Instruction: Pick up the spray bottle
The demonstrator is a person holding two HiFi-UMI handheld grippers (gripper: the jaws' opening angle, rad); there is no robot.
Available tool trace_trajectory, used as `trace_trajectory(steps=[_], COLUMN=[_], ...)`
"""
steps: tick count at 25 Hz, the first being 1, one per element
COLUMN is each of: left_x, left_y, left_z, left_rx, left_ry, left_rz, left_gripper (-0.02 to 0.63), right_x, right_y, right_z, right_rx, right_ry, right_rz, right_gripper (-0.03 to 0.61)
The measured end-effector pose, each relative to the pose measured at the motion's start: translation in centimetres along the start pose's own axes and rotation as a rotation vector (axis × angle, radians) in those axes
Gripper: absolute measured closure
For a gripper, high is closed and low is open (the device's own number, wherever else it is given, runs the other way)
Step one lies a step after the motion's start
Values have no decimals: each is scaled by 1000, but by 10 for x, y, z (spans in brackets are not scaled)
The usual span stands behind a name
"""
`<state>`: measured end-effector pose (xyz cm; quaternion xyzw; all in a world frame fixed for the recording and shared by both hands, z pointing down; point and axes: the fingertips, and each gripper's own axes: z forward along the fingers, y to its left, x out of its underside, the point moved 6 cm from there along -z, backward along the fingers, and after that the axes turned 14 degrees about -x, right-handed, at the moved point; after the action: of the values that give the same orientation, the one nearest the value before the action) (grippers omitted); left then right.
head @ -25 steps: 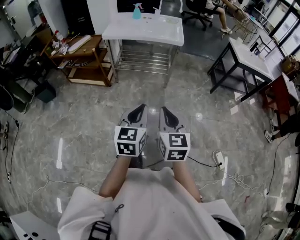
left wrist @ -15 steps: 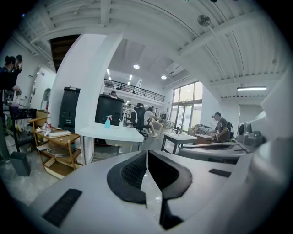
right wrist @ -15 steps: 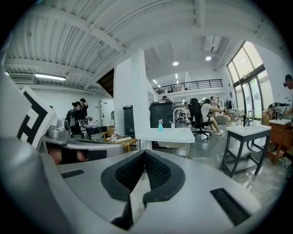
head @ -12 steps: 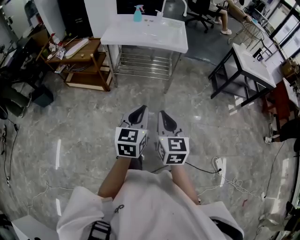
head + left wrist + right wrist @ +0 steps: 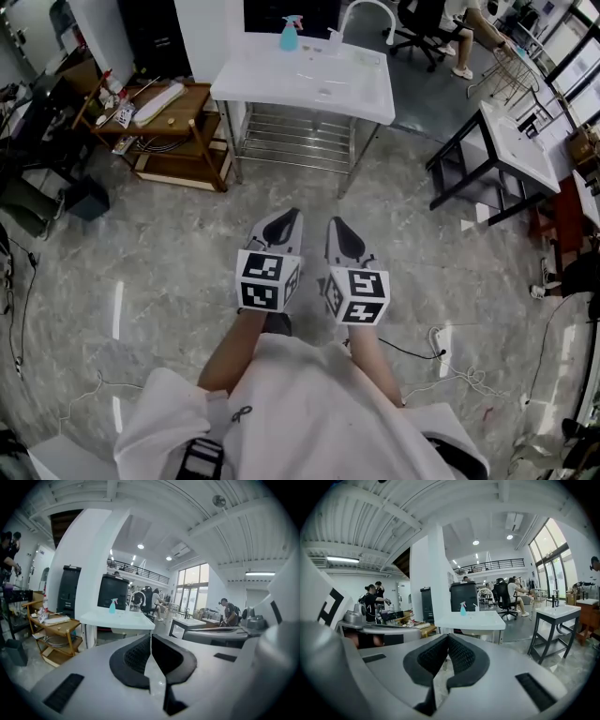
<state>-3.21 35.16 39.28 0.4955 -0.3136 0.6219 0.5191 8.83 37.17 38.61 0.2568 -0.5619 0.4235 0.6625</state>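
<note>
Grey marbled floor (image 5: 141, 253) takes up most of the head view, and we stand on open floor, well apart from any furniture. Next in size is the white table (image 5: 272, 84) at the top of that view. It has a wire rack (image 5: 295, 131) beneath it, and a wooden shelf cart (image 5: 178, 108) sits just beside its left end. A dark-framed table (image 5: 511, 141) sits off to the right, apart from the white one.

Both tools are held out low in front of us, side by side and near each other, pointing toward the white table. The left gripper (image 5: 289, 216) has its jaws closed together with nothing between them; its own view shows the pads meeting at the tip (image 5: 150, 637). The right gripper (image 5: 334, 223) is the same, with its pads pressed together and holding nothing (image 5: 446, 639).

Smallest is the spray bottle (image 5: 290, 34). It is pale blue-green and stands upright on the far edge of the white table, toward its middle. It appears small and distant in both gripper views (image 5: 112, 605) (image 5: 463, 608).

On progress, we judge the task barely started. The bottle is untouched and neither tool is near it. We have yet to walk up to the table, open one gripper, bring its jaws around the bottle, close on it and lift. Which gripper will take it we cannot tell, since both line up with it about equally.
</note>
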Motion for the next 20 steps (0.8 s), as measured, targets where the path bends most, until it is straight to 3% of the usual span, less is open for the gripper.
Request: trace_trajectory(steps=[20], left_x=[-39], left_y=[65], left_z=[90], left_rx=[49], left_ry=[8], left_rz=[-9], left_gripper=[580], right_x=[-31], right_y=[-21], right_z=[110], right_rx=[54], right_ry=[17], right_rz=[-3], right_gripper=[551])
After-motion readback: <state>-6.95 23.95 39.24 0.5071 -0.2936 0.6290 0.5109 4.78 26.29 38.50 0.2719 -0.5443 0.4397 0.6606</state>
